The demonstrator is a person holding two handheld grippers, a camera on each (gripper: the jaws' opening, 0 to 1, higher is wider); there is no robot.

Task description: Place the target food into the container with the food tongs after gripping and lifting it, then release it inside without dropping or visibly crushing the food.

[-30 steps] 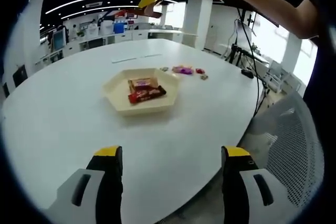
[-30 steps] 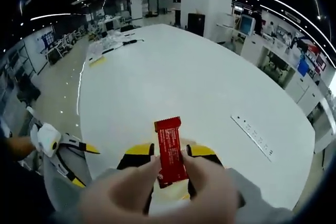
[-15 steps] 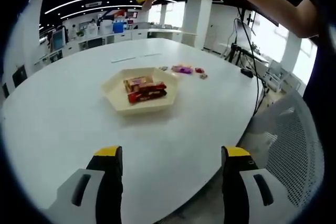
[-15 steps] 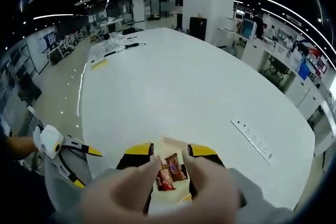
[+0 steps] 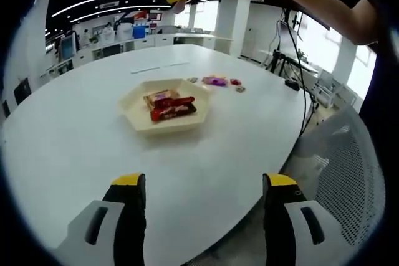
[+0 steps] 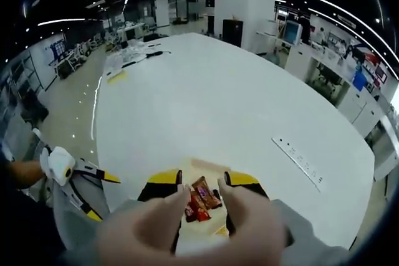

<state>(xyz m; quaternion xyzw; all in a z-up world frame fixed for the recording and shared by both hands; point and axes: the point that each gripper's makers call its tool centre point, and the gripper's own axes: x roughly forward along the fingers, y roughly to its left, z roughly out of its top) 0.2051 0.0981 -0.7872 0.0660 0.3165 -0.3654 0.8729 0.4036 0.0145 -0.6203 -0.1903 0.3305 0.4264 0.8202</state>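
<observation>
Right claw hangs spread above the tray, snack bars lying inside it; left claw spread, idle. Dipping back down risks nudging the bars out.

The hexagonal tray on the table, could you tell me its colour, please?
Cream tray, clearest in the left gripper view.

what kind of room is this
Probably an open-plan office: a large white meeting table holding a tray of snack bars, rows of desks with monitors, a mesh office chair and strip ceiling lights.
</observation>
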